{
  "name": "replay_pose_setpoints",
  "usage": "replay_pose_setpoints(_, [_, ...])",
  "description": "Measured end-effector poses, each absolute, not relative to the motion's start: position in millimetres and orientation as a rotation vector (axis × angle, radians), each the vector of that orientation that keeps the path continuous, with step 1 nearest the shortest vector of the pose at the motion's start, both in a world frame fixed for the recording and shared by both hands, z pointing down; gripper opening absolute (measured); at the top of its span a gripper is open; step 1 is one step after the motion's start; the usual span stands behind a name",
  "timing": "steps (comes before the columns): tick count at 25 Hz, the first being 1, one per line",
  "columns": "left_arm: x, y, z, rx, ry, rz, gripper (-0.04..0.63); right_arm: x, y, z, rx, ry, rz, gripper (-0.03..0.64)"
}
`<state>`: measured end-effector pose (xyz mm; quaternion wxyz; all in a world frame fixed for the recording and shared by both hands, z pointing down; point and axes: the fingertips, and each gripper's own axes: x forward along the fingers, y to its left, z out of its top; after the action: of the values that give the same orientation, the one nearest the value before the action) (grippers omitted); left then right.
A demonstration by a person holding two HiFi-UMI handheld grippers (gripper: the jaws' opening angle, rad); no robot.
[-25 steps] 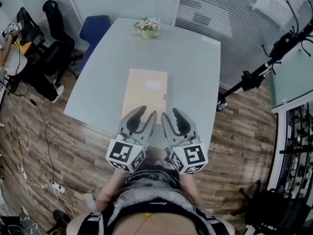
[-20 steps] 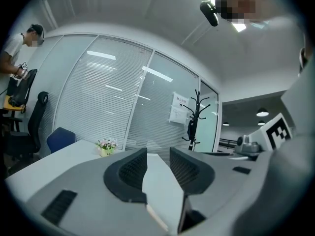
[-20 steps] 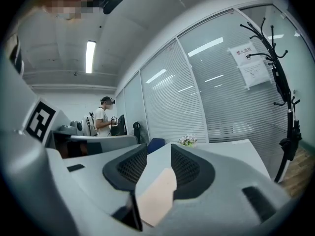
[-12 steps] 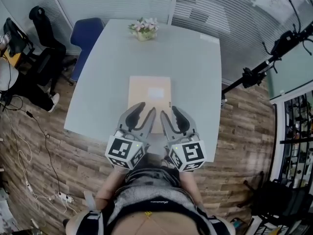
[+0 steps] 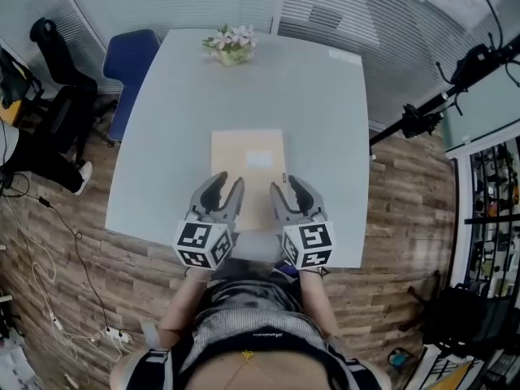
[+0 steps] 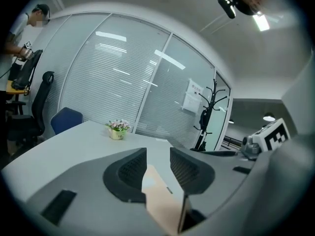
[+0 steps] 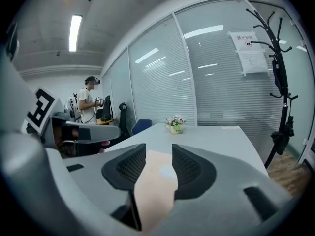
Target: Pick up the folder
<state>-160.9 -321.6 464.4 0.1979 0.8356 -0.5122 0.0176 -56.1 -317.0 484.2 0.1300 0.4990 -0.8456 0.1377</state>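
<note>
A beige folder [image 5: 252, 157] with a white label lies flat on the pale grey table [image 5: 325, 120], near its front edge. My left gripper [image 5: 223, 187] hovers over the folder's near left part, jaws apart, nothing between them. Over the folder's near right edge is my right gripper [image 5: 288, 189]; its jaws are opening and hold nothing. In the left gripper view the folder [image 6: 162, 200] shows below and beyond the gripper [image 6: 158, 156]. The right gripper view shows the folder [image 7: 155, 186] likewise under the gripper [image 7: 158, 154].
A small pot of flowers [image 5: 230, 45] stands at the table's far edge. A blue chair [image 5: 128, 55] sits at the far left corner, black office chairs [image 5: 57, 96] further left. A black stand [image 5: 439, 104] leans at the right. A person [image 7: 88, 102] stands far off.
Both grippers have moved forward and down, from the table's front edge to over the folder's near end. The folder has not moved.
</note>
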Motion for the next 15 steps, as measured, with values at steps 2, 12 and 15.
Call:
replay_pose_setpoints(2, [-168.9,-331.1,487.7,2.301,-1.441,0.105,0.131,-51.4,-326.5,508.1,1.444,-2.401,0.445,0.172])
replay_pose_setpoints(12, [-220.7,-355.3,615.5,1.992,-1.428,0.308,0.207,-32.9,-356.1,639.0,1.374,-2.154,0.783,0.267])
replay_pose_setpoints(15, [-228.2,-355.4,650.3,1.907,-1.383,0.341,0.241,-24.0,-360.4,671.1,1.388,-2.084,0.870,0.294])
